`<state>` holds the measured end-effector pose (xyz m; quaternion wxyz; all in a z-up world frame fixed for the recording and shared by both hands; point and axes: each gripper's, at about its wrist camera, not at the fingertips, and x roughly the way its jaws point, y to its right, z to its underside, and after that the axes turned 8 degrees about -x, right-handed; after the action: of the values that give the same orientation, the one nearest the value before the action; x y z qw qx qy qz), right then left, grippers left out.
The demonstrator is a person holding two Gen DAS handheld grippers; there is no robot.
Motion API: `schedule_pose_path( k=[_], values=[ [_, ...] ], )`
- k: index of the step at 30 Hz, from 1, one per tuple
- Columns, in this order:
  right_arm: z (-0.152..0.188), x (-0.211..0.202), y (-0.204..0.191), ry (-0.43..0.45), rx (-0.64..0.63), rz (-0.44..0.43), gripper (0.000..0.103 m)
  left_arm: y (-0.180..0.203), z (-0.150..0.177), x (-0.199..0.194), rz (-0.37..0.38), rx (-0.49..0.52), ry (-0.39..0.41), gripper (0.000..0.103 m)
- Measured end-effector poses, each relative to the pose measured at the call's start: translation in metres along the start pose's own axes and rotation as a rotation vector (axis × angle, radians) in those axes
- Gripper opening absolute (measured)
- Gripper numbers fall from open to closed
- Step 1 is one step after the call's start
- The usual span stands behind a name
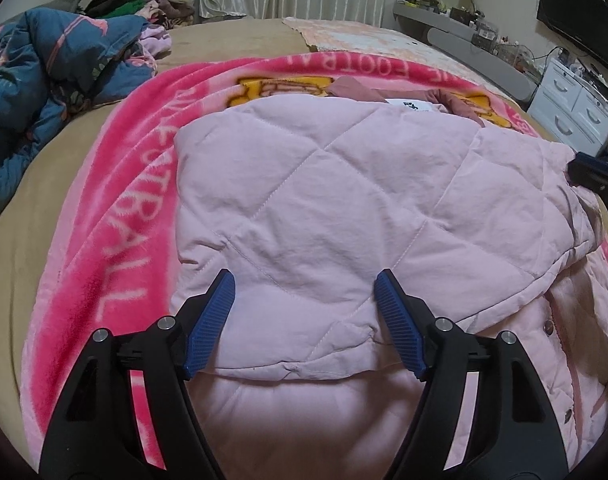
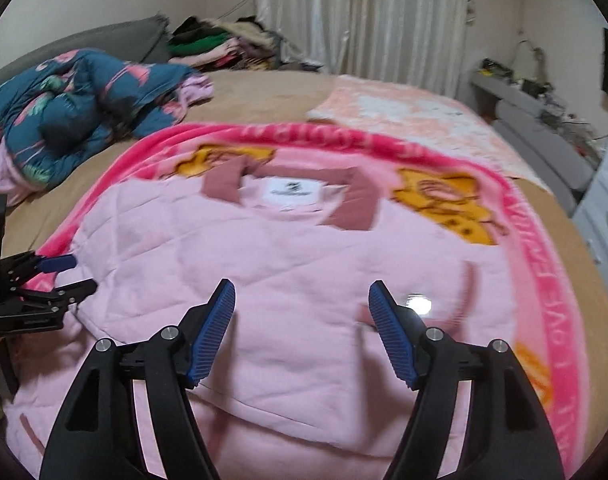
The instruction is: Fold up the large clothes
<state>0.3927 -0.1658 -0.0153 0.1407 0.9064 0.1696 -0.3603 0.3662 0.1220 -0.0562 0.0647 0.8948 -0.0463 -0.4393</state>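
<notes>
We see a big bed (image 1: 232,40) with a pink blanket (image 1: 116,208) on it, and our pink jacket (image 1: 323,200) lies there, partly folded. Next we must pick an edge to fold over. Our left gripper (image 1: 304,280) and right gripper (image 2: 302,292) are wide open, holding nothing. The blurry white drawers (image 2: 607,216) look shut.
</notes>
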Motion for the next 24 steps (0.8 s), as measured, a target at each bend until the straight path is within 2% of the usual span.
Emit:
schedule_pose_path(
  k=[3, 6, 11, 20, 24],
  values=[
    [-0.001, 0.023, -0.010, -0.059, -0.017, 0.000, 0.071, -0.001, 0.000, 0.001, 0.000, 0.000, 0.000, 0.065],
    [0.005, 0.046, -0.009, -0.126, 0.017, -0.013, 0.074, -0.001, -0.001, 0.001, 0.003, -0.002, -0.001, 0.065],
    [0.013, 0.059, -0.010, -0.123, 0.045, 0.006, 0.075, -0.001, -0.001, 0.001, 0.000, -0.001, 0.000, 0.065],
    [0.019, 0.051, -0.006, -0.108, 0.118, -0.007, 0.077, 0.000, -0.002, 0.001, -0.005, -0.004, -0.004, 0.067],
    [0.021, 0.044, -0.008, -0.099, 0.140, -0.010, 0.086, -0.001, -0.004, -0.001, -0.013, -0.007, -0.006, 0.070]
  ],
)
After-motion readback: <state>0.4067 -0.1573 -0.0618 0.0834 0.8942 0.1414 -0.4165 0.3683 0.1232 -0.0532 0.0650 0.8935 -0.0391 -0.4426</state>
